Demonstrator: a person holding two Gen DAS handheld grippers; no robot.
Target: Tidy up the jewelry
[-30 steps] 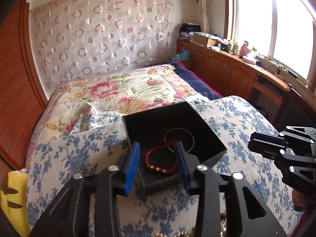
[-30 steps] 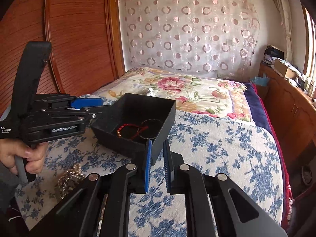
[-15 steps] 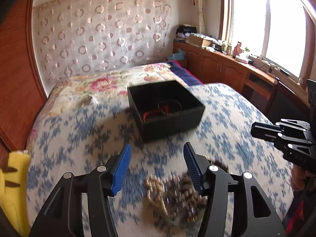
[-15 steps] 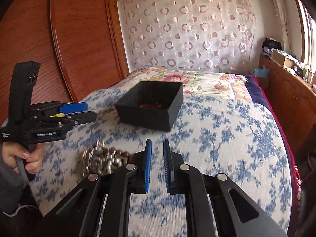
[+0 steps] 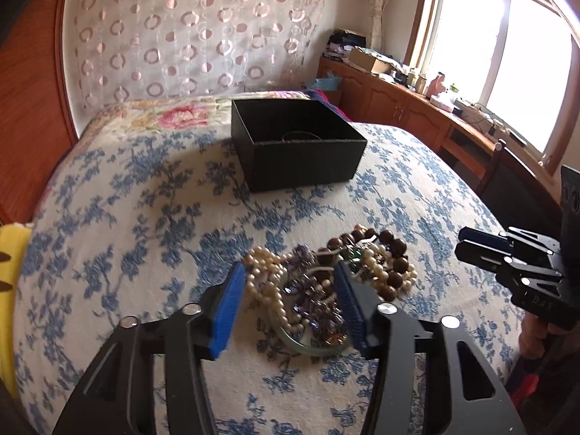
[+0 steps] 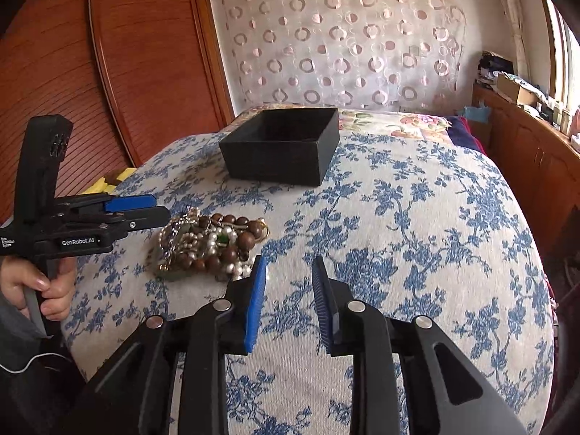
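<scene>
A tangled jewelry pile (image 5: 326, 272) of pearl strands, brown wooden beads, purple beads and a green bangle lies on the blue-flowered cloth (image 5: 145, 217). My left gripper (image 5: 289, 268) straddles the pile's left part. Its jaws are closing with pearls and purple beads between the blue pads, and no firm grip shows. In the right wrist view, my right gripper (image 6: 289, 261) hovers just right of the jewelry pile (image 6: 210, 246). Its jaws are opening over bare cloth with nothing between them. A black open box (image 5: 297, 145) (image 6: 282, 152) stands farther back, with a thin ring-shaped piece showing inside.
A yellow cushion (image 5: 11, 272) sits at the table's left edge. Behind the box is a bed with a floral quilt (image 5: 174, 116). Red-brown wooden panels (image 6: 127, 72) rise at the left, and wooden cabinets (image 5: 398, 108) run under the window. A hand (image 6: 47, 286) holds the left gripper's handle.
Both grippers drew back from the black box and sank toward the jewelry pile. The left one now straddles the pile. The right jaws went from shut to open.
</scene>
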